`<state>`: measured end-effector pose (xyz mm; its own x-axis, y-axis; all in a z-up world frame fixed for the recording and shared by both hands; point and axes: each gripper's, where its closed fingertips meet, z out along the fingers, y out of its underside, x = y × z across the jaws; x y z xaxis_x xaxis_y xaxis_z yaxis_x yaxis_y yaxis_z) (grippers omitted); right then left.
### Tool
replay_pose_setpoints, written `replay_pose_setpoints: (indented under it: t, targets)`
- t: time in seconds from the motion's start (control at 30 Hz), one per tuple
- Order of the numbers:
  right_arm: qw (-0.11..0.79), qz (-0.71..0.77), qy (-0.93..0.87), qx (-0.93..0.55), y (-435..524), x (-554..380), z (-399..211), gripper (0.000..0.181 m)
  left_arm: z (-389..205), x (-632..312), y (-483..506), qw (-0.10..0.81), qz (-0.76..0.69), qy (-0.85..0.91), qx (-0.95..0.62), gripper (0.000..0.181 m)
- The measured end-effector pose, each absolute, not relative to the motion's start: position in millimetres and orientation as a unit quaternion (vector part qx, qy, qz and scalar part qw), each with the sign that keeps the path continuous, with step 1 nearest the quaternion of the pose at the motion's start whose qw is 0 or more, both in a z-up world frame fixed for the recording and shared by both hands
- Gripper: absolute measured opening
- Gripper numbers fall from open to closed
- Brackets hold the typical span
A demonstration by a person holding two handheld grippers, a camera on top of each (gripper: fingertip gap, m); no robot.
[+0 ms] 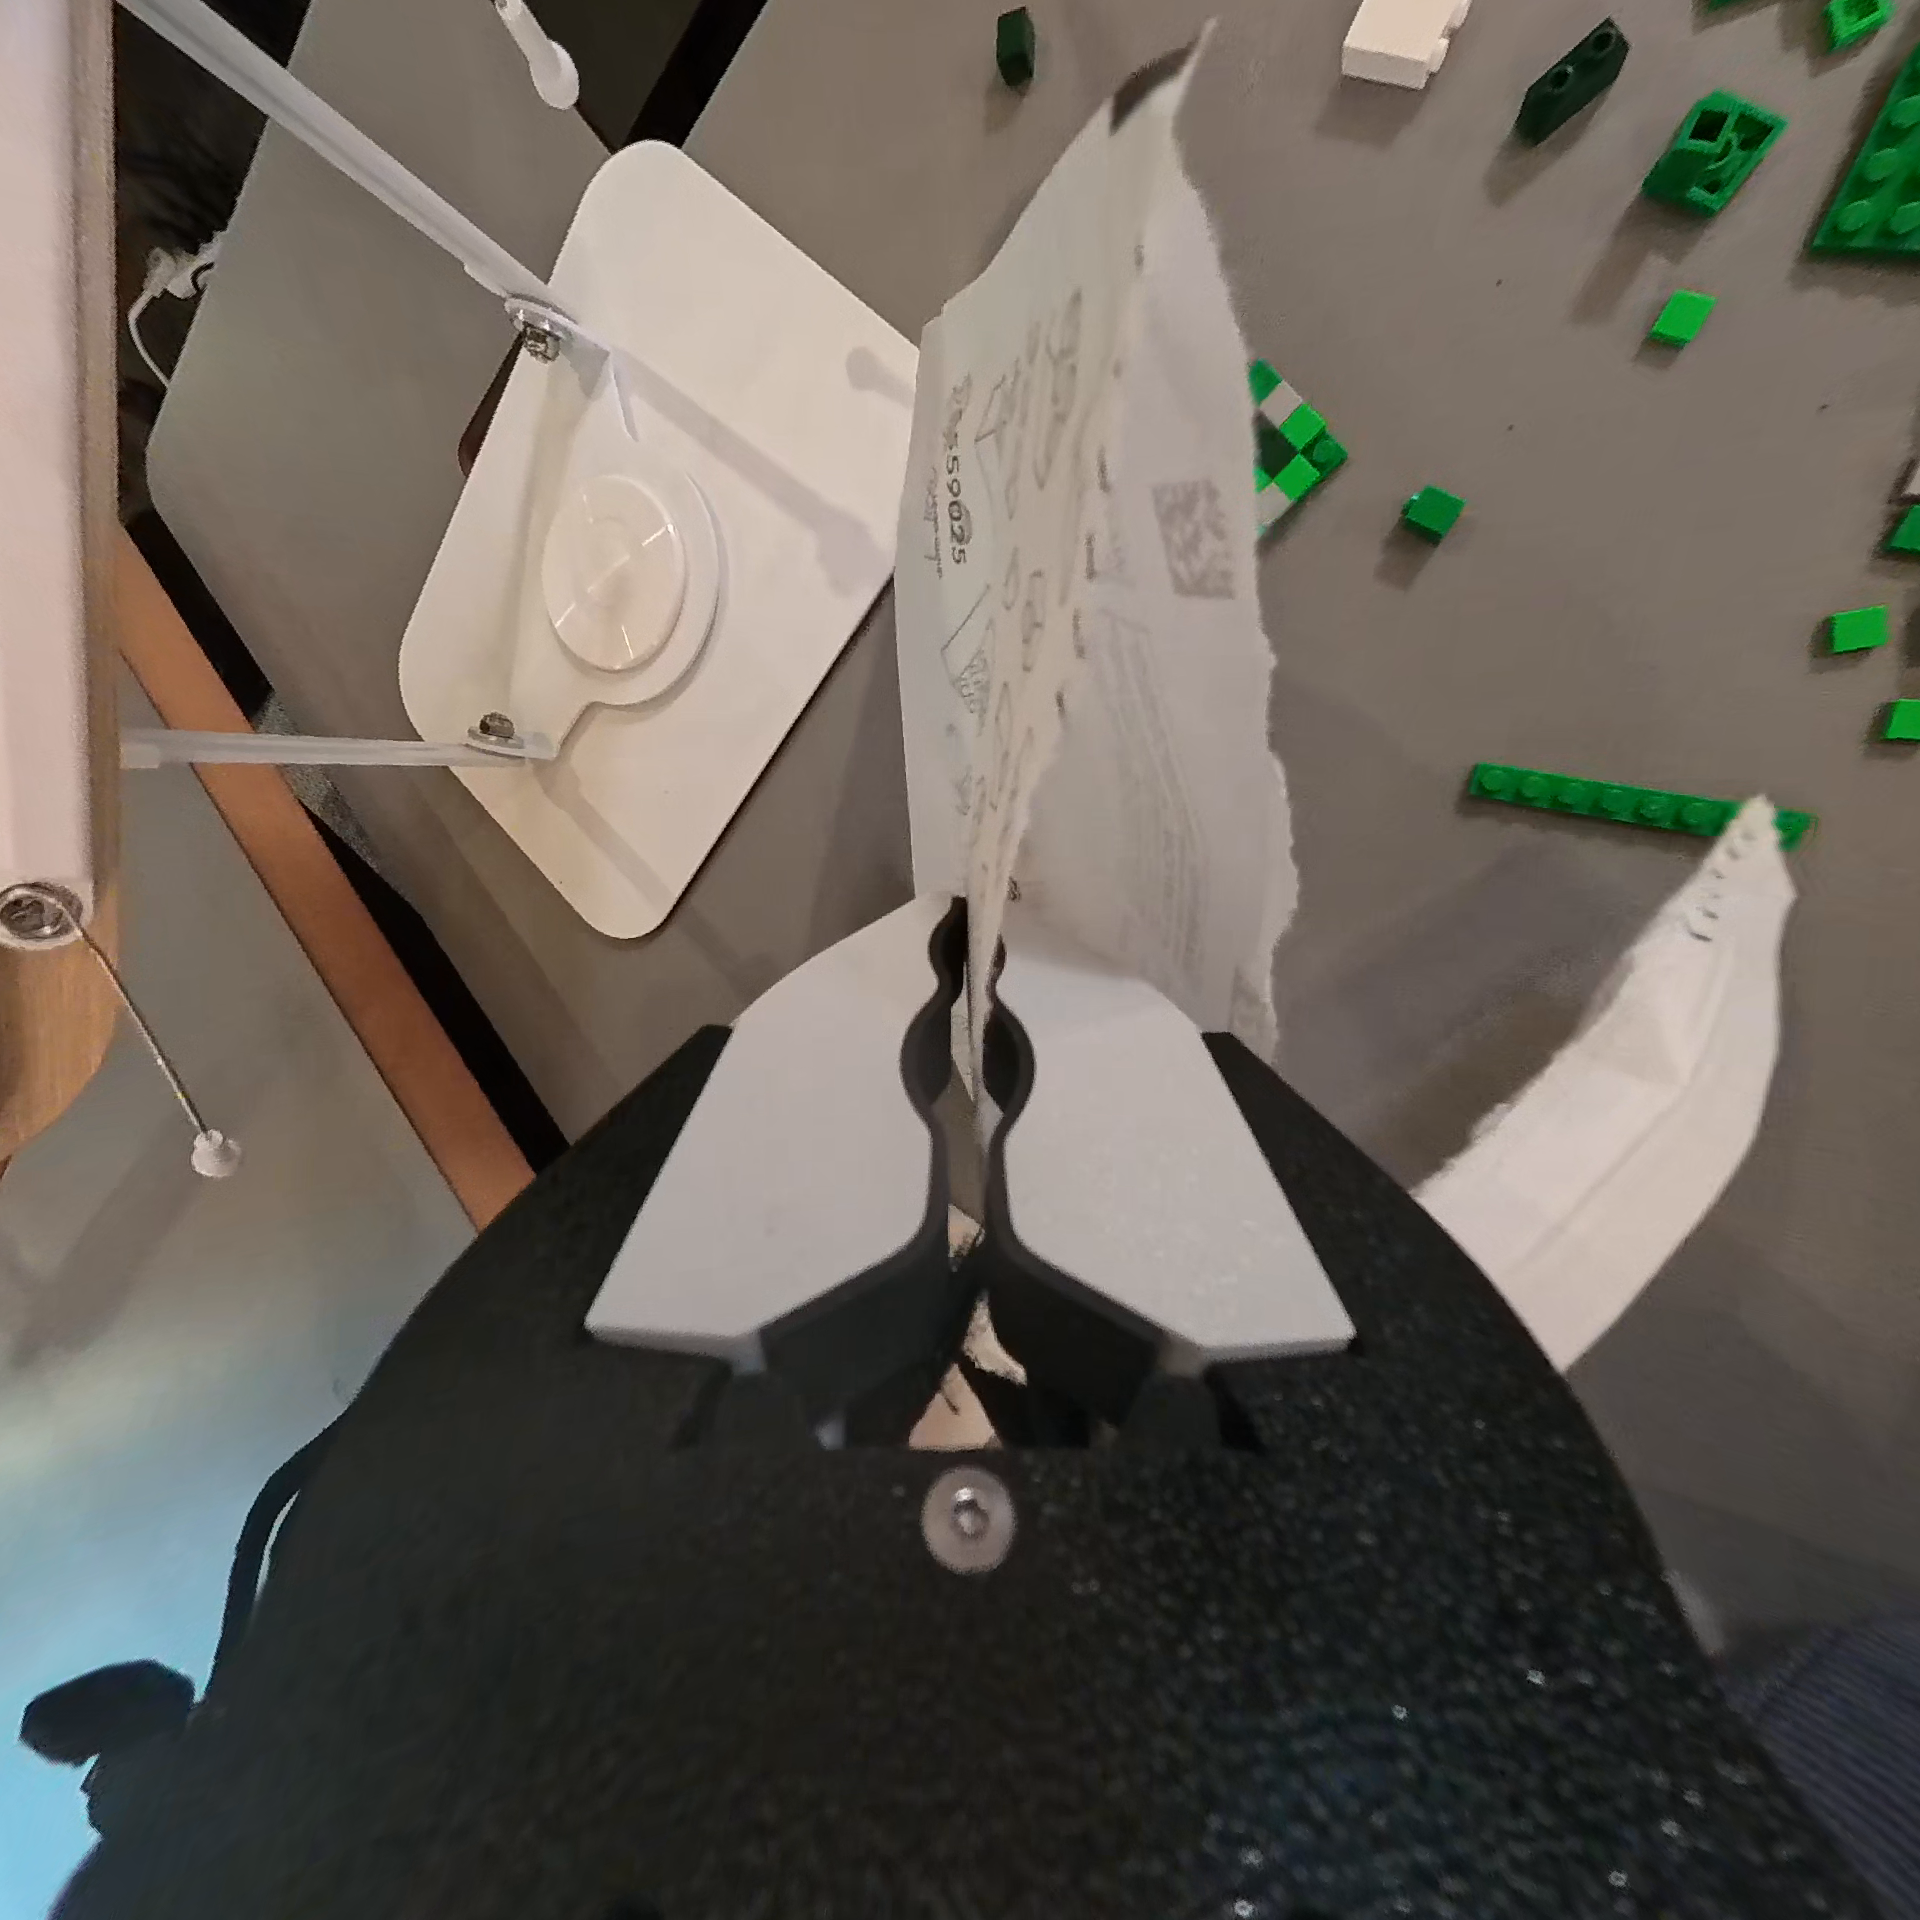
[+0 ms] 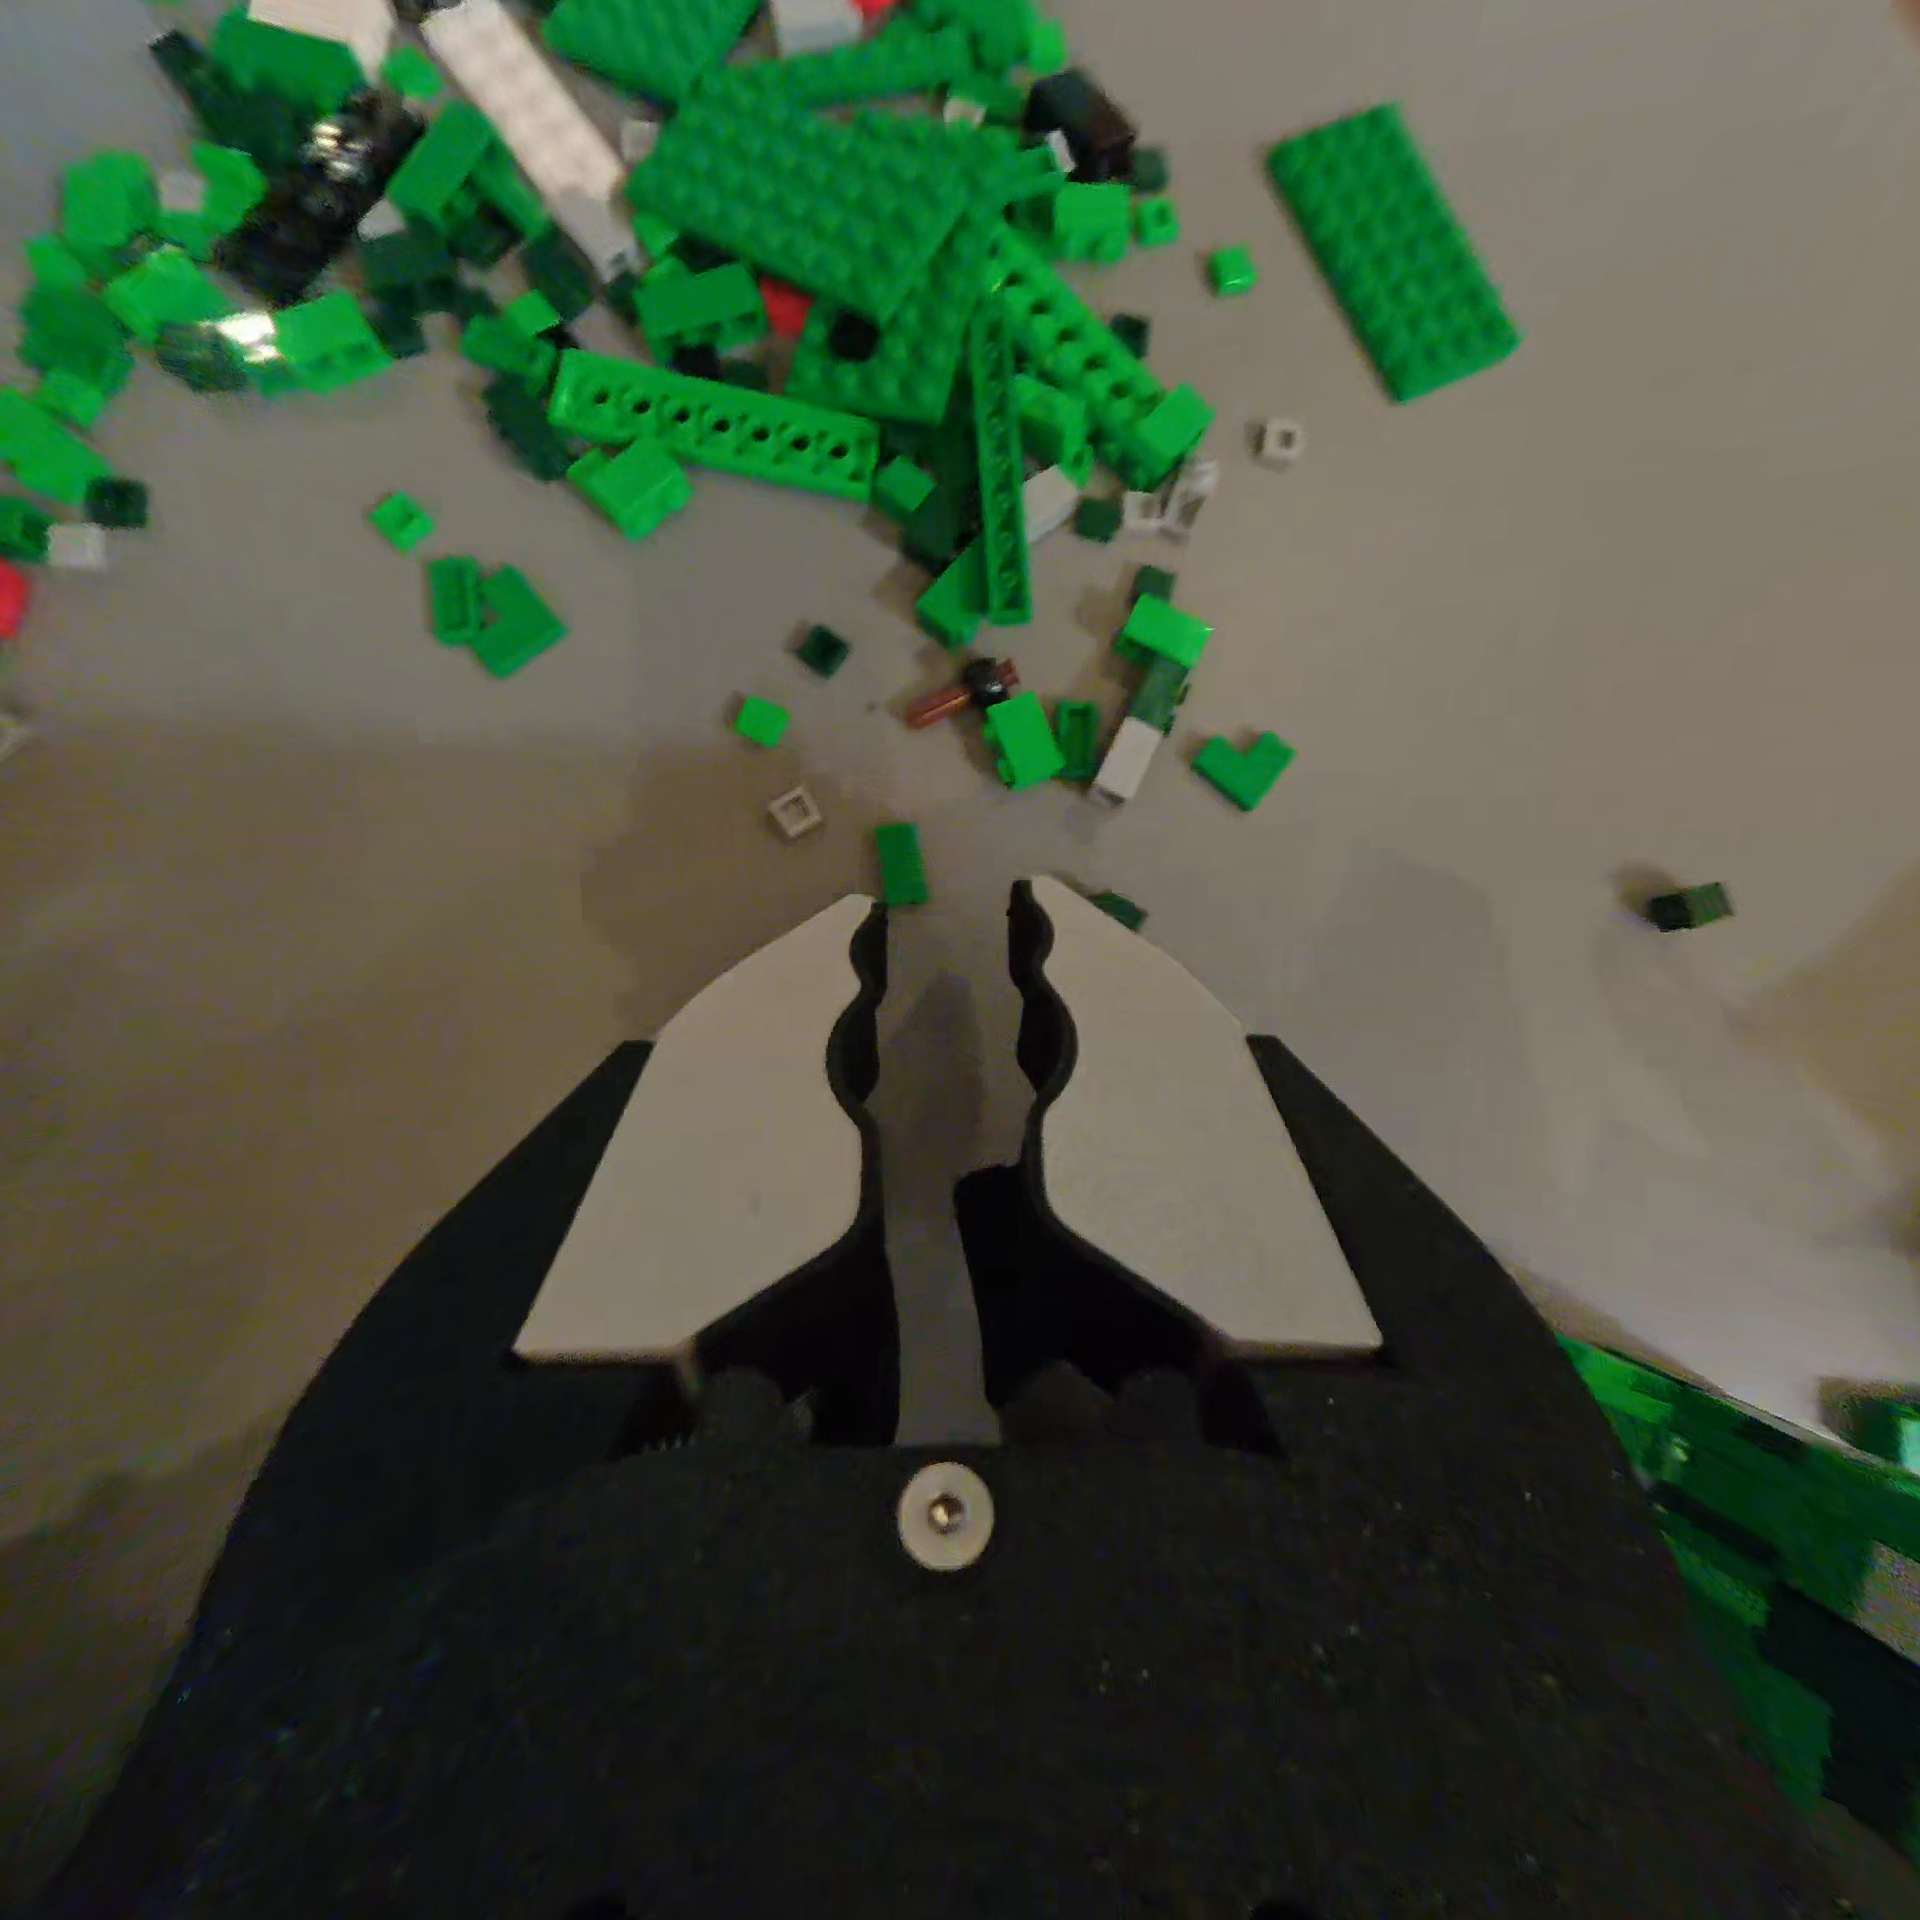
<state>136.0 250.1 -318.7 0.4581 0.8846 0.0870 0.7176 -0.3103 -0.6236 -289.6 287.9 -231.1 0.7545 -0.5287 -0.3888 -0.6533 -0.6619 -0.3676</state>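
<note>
1. Grey matte desk filled both views, with a wooden edge strip running down the left side of the left wrist view and a flat white plastic stand base with a round disc sitting on it.
2. Left gripper was clamped tight on a torn white paper bag with printed drawings, which stuck up from between the fingers. A second white torn paper piece curled just beside it on the right.
3. Loose green bricks lay further out, including a long thin green studded plate.
4. Right gripper had its fingers apart, nothing between them, hovering over the desk.
5. Nearest to its tips was a small green brick, with a big messy pile of green, white and black bricks beyond and a flat green studded plate off alone to the right.
</note>
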Motion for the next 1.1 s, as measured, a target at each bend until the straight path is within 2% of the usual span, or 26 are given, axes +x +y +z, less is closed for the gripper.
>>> replay_pose_setpoints:
  t: [0.63,0.83,1.1]
  targets:
    - [0.377,0.216,-0.497,-0.751,249,112,-299,0.022,-236,-306,278,0.239,0.104,0.296,-0.919,0.0]
    - [0.37,0.26,-0.442,-0.775,254,116,-292,0.032,-237,-303,278,0.239,0.099,0.302,-0.917,0.0]
    - [0.383,0.187,-0.431,-0.796,269,128,-300,0.039,-239,-303,277,0.233,0.094,0.302,-0.919,0.0]
